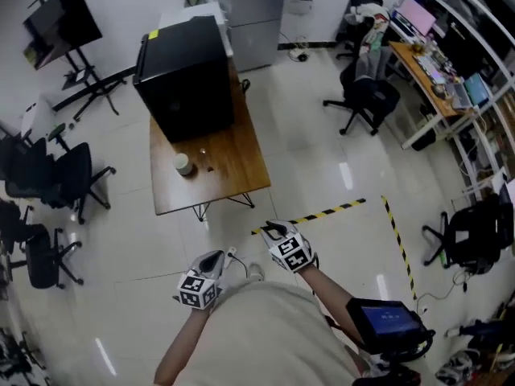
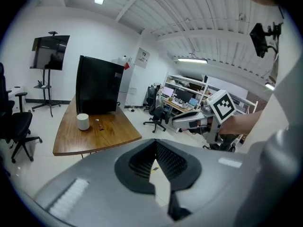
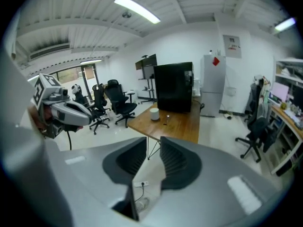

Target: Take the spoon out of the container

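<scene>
Standing well back from the table (image 1: 233,171), both tools held close to the person's body.

- Left gripper (image 1: 216,256): fingers drawn together at the tips; nothing between them.
- Right gripper (image 1: 273,229): fingers a little apart; only floor shows through the gap; nothing held.
- Container (image 1: 183,163): white, upright on the table, far ahead of both sets of fingers and slightly to their left; a black box (image 1: 187,79) stands beyond it; its inside cannot be seen.
- Slender thing (image 3: 166,119): flat on the table just right of the container, long axis running roughly away from the fingers; possibly the spoon, too small to tell.
- Judgement: if it is the spoon, it already lies outside the container; if not, the spoon is hidden inside.
- Reach: right fingers slightly nearer the table.
</scene>
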Demonstrator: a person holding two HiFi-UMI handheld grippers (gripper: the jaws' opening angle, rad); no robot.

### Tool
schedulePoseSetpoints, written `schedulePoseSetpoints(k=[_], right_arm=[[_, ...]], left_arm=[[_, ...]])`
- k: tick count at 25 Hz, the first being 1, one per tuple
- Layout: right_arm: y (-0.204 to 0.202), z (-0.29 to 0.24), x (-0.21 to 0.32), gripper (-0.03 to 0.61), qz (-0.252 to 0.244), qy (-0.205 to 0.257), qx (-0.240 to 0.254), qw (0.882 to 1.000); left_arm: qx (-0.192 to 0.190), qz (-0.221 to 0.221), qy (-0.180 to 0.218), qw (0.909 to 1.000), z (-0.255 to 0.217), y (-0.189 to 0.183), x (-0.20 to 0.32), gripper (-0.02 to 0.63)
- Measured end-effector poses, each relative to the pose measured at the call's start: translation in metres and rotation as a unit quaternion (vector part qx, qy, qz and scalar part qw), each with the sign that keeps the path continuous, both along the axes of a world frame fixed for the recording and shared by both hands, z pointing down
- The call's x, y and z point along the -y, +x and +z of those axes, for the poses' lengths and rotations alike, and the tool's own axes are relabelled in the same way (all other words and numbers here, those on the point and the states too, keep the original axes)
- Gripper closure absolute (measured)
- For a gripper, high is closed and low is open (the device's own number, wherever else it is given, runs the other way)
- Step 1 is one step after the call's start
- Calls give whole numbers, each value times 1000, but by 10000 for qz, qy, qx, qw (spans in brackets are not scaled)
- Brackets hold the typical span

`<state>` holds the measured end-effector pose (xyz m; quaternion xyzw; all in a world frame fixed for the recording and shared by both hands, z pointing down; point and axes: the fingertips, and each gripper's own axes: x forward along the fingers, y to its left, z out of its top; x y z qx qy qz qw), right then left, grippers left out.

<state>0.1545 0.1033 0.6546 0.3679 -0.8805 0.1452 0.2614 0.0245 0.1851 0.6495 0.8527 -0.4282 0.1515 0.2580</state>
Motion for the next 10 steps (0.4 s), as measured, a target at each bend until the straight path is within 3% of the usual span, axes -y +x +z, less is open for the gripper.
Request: schedulePoseSetpoints(k=[3,10], right_arm=[[-12,-17,12,495,-343,56,-117,9993],[15,-40,3,495,-533,225,-131,9982]], left_arm=[[-125,-141,-87,9998,-4,1,8,612],[-256,170,-163,9994,-3,69,-15,612]])
